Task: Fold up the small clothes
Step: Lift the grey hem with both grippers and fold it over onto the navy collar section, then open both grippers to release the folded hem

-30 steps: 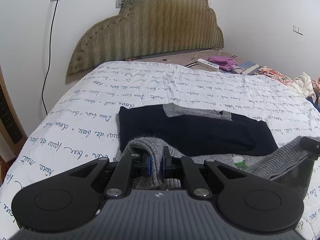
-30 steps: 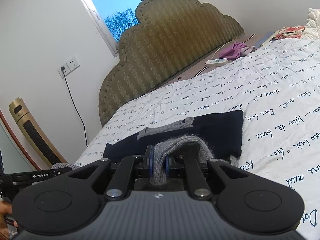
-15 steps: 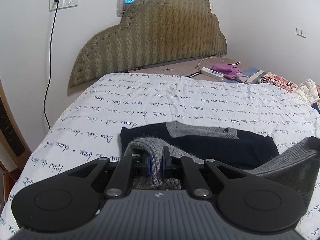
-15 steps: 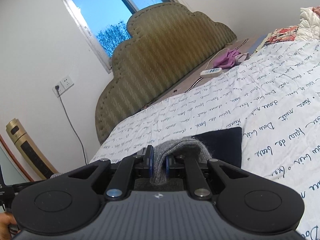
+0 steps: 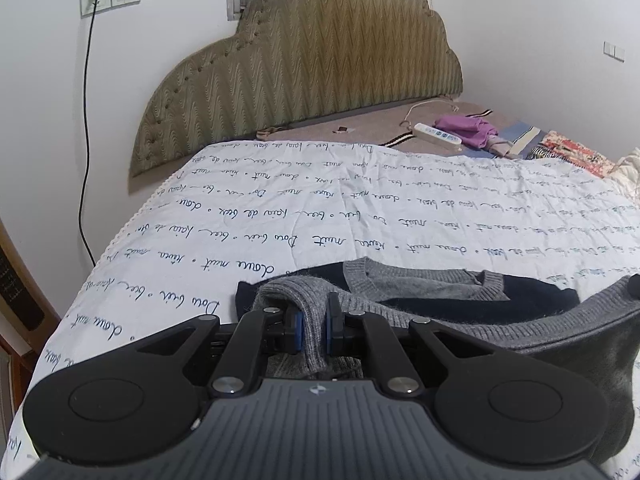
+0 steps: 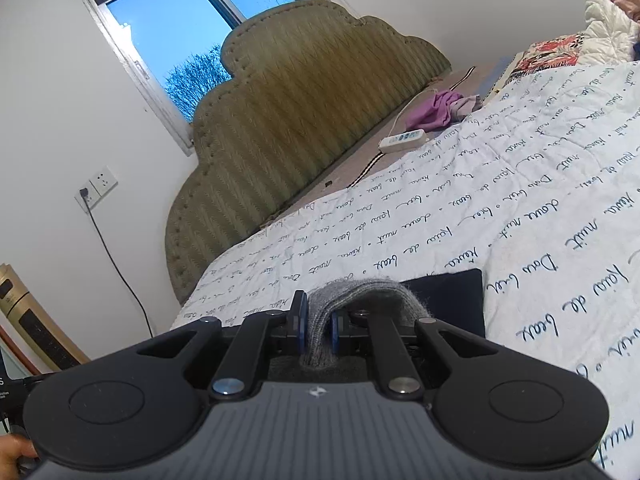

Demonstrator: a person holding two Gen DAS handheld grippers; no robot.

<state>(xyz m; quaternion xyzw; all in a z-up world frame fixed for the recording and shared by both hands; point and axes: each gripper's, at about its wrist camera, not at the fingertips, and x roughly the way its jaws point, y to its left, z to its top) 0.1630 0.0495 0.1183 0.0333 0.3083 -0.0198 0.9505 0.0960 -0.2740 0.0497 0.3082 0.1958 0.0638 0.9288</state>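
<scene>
The navy-and-grey knitted sweater (image 5: 460,292) lies on the script-printed white bedsheet (image 5: 320,216). The left gripper (image 5: 313,326) and right gripper (image 6: 318,326) each pinch its grey ribbed hem, seemingly. Soft, light, floppy knit; corner grips suit folding.

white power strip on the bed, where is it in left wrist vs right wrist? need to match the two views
Left wrist: power strip sits upper right, on the bare mattress past the quilt, just left of the purple cloth.
Right wrist: power strip sits right of centre, upper half, below-left of the purple cloth.
Shared landmark: the scalloped olive headboard.
</scene>
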